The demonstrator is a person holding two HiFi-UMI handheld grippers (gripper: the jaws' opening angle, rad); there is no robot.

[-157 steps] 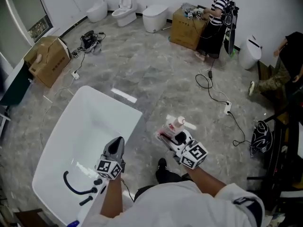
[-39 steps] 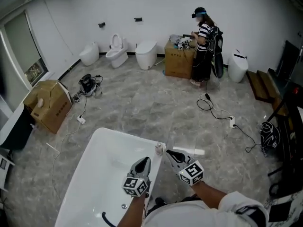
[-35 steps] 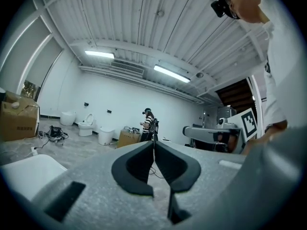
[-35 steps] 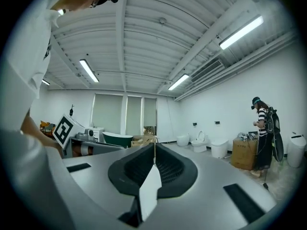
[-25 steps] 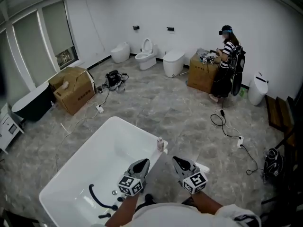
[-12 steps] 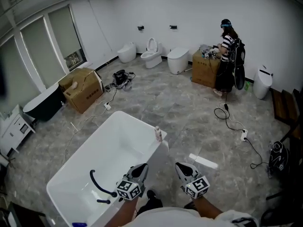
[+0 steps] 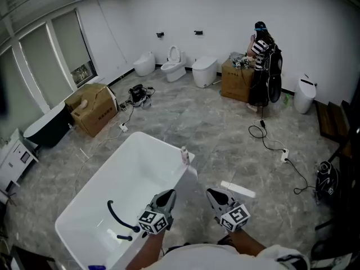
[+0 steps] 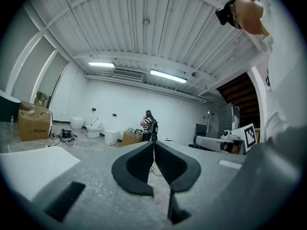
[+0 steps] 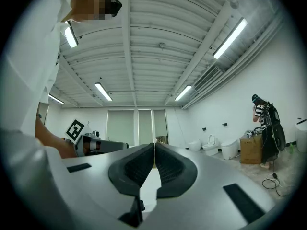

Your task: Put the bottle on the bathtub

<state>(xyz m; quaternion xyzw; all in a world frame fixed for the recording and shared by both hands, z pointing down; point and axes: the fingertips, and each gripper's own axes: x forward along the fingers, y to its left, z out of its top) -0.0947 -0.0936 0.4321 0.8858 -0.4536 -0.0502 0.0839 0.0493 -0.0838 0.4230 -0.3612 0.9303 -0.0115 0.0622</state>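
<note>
While the bottle point(image 7: 184, 154) stands upright on the far corner rim of the white bathtub point(image 7: 126, 176), the left gripper point(image 7: 167, 195) and right gripper point(image 7: 215, 194) hover well short of it, jaws pressed together, empty.

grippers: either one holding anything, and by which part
Nothing held. Left gripper and right gripper are shut, empty; the bottle stands on the bathtub rim.
</note>
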